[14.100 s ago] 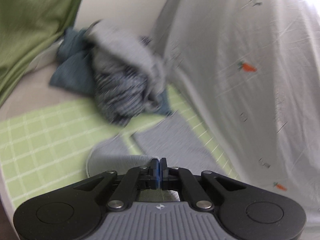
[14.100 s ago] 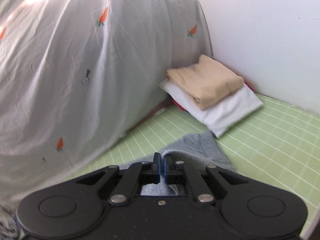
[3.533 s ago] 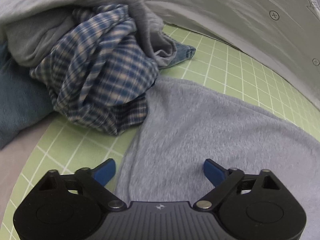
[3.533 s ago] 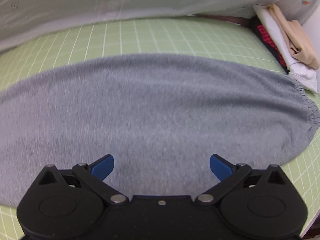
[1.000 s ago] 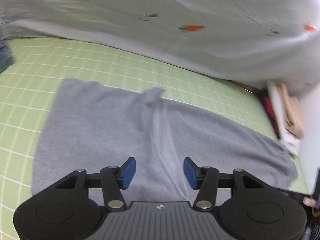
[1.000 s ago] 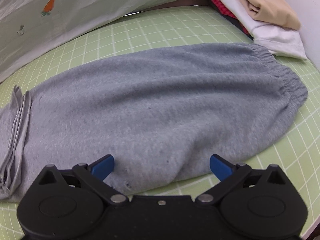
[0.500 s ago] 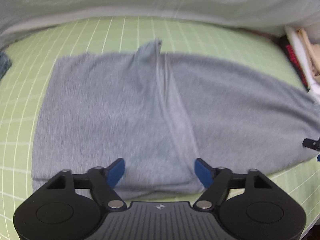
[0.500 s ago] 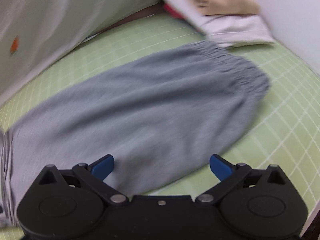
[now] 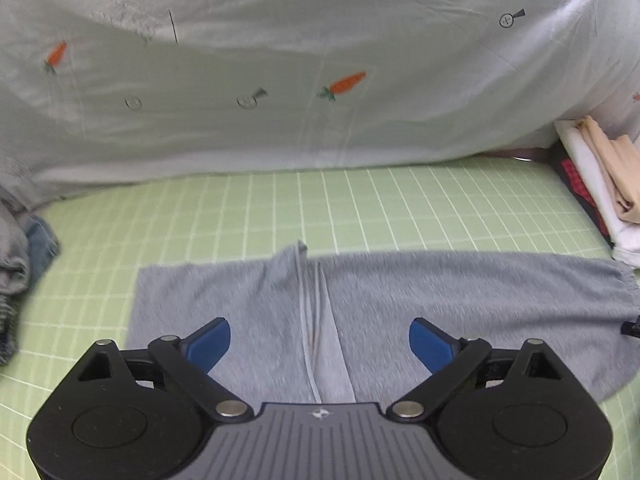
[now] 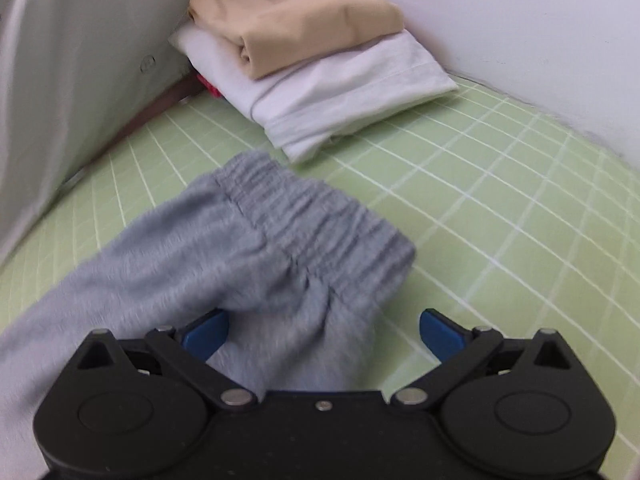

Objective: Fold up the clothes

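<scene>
Bare green mat lies open beyond the grey garment. A white sheet walls off the far side. The folded stack fills the right corner; a heap crowds the left edge.

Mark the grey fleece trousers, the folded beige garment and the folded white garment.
grey fleece trousers (image 10: 316, 216), right wrist view, gathered elastic waistband.
folded beige garment (image 10: 304, 16), right wrist view, top face.
folded white garment (image 10: 352, 88), right wrist view, upper layer.

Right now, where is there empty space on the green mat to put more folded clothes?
Bare green mat lies right of the grey pants, below the folded stack. Another strip runs between the pants and the carrot sheet. The left edge is crowded by the unfolded pile.
</scene>
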